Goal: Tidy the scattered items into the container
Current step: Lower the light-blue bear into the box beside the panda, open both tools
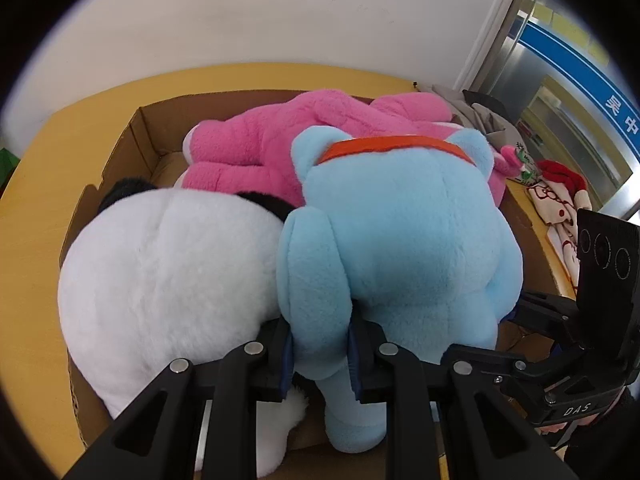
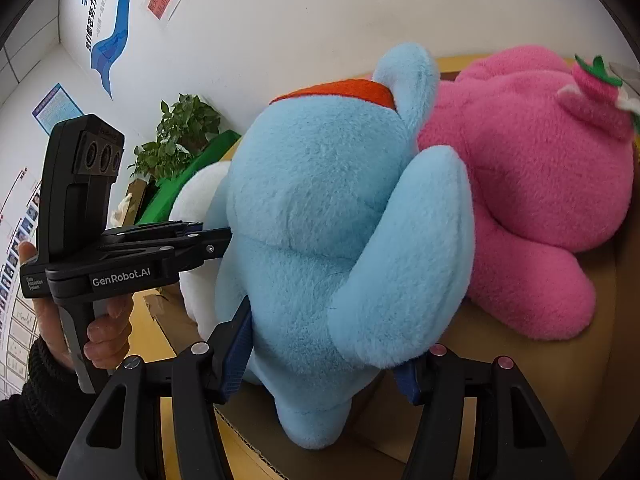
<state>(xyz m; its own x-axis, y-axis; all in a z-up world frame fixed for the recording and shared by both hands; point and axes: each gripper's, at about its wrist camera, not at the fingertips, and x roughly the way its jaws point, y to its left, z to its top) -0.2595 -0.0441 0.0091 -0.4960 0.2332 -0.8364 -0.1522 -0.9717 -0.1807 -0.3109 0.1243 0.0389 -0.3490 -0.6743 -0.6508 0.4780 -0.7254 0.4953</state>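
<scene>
A light blue plush toy (image 1: 400, 240) with an orange collar sits in the cardboard box (image 1: 132, 144), between a white plush (image 1: 168, 272) and a pink plush (image 1: 280, 140). My left gripper (image 1: 320, 356) is shut on the blue plush's lower limb. My right gripper (image 2: 324, 364) is closed around the blue plush (image 2: 320, 220) from its other side, its blue pads pressing into the fur. The pink plush (image 2: 540, 180) lies behind it in the right wrist view. The left gripper also shows in the right wrist view (image 2: 216, 240), at the plush's left side.
The box sits on a yellow table (image 1: 36, 200) against a white wall. More soft items, a red-and-white one (image 1: 560, 196) among them, lie on the table right of the box. A potted plant (image 2: 180, 132) and a green object stand at the left.
</scene>
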